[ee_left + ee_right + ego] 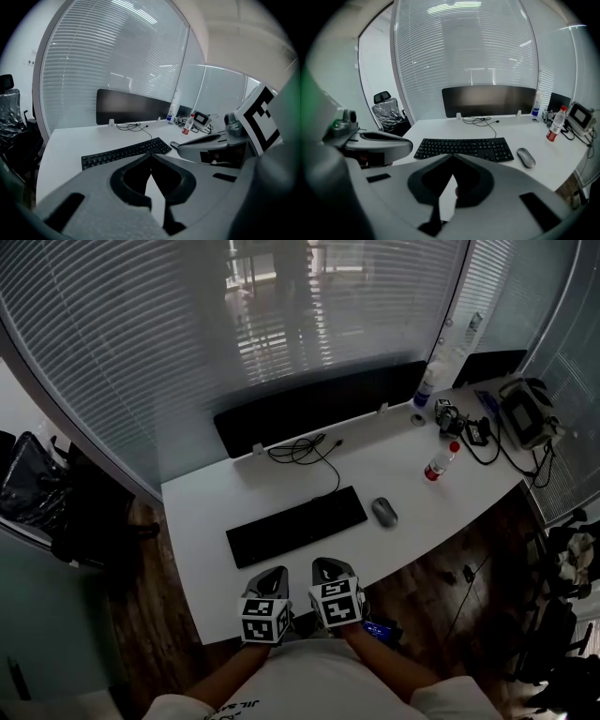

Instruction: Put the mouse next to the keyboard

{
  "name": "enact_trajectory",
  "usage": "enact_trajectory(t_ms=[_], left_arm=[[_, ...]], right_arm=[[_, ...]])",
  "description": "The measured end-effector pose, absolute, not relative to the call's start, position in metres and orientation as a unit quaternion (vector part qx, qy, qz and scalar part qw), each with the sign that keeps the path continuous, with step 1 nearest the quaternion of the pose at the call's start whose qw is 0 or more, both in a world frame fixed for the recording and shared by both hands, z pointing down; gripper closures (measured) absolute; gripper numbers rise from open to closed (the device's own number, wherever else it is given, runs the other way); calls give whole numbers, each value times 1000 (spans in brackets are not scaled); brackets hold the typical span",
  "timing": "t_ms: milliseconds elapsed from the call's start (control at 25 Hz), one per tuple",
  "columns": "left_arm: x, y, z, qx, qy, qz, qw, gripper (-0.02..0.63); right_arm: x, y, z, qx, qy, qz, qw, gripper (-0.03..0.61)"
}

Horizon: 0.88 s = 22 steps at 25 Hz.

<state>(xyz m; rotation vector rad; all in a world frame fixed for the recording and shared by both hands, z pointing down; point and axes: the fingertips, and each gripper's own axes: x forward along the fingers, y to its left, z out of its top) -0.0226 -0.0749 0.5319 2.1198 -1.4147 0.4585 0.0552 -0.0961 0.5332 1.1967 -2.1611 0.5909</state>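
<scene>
Black cable (302, 448) behind keyboard (296, 526), bottle (439, 463) near mouse (384, 512)

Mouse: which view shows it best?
The right gripper view: the mouse lies whole, unblocked, right of the keyboard. The head view shows it whole but small; the left gripper view shows only a partly hidden sliver.

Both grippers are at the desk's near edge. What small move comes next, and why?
Probably just hold still: the mouse already lies beside the keyboard, at its right end, and the left gripper and right gripper are both shut, empty.
</scene>
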Motion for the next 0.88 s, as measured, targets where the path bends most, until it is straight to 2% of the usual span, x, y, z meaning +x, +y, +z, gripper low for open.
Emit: enact_trajectory(t_ms=[880], left_arm=[[-24, -71, 525, 795, -522, 166, 261, 612]], right_arm=[[53, -88, 535, 460, -806, 243, 283, 575]])
